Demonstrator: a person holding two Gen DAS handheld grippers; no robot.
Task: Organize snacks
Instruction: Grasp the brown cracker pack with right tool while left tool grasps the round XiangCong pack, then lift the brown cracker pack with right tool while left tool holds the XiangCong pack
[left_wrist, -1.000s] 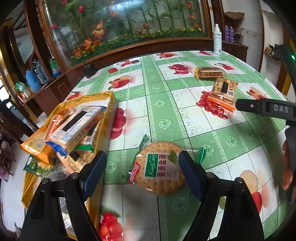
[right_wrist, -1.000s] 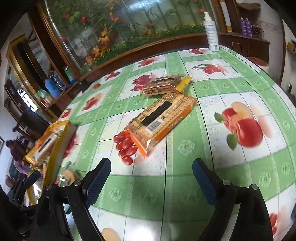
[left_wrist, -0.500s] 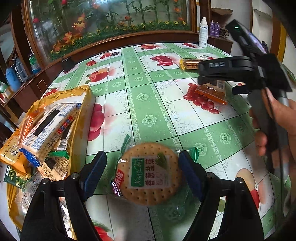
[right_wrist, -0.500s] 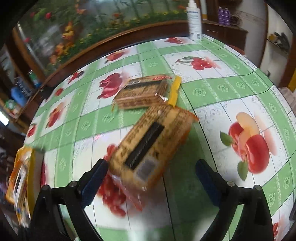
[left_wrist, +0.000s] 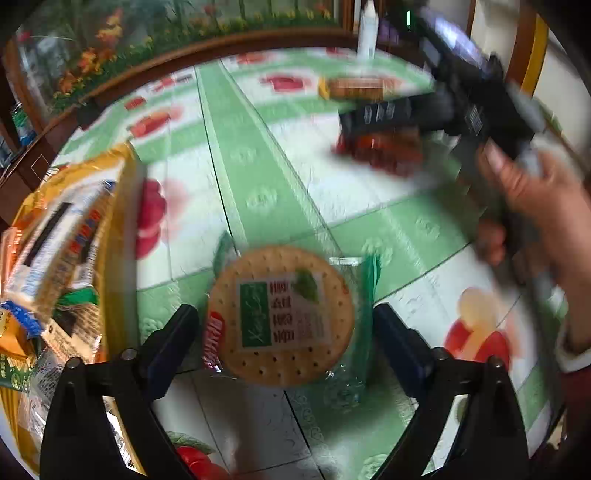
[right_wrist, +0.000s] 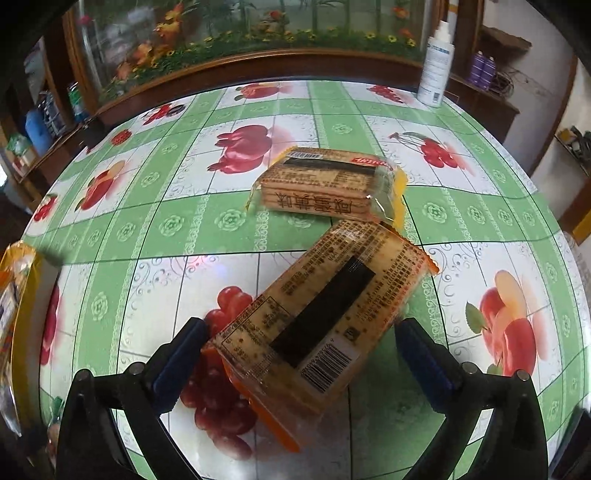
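Observation:
A round cracker pack (left_wrist: 279, 321) in clear green-edged wrap lies on the table between the fingers of my left gripper (left_wrist: 284, 314). Its jaws are opening, and both pads stand clear of the pack. In the right wrist view a long orange-edged biscuit pack (right_wrist: 321, 317) lies slantwise, its near end between the pads of my right gripper (right_wrist: 301, 328), which is open and does not press on it. A second biscuit pack (right_wrist: 325, 184) with yellow ends lies just beyond. In the left wrist view, a hand (left_wrist: 535, 206) holds the blurred right gripper at upper right.
A yellow bag (left_wrist: 122, 206) full of snack packs lies at the table's left edge, also seen in the right wrist view as the yellow bag (right_wrist: 18, 266). A white bottle (right_wrist: 436, 66) stands at the far right corner. A wooden-framed flower display runs along the back.
My left jaws have spread wider around the round cracker pack. My right gripper has closed in on the orange-edged pack, widened, and now straddles its near end.

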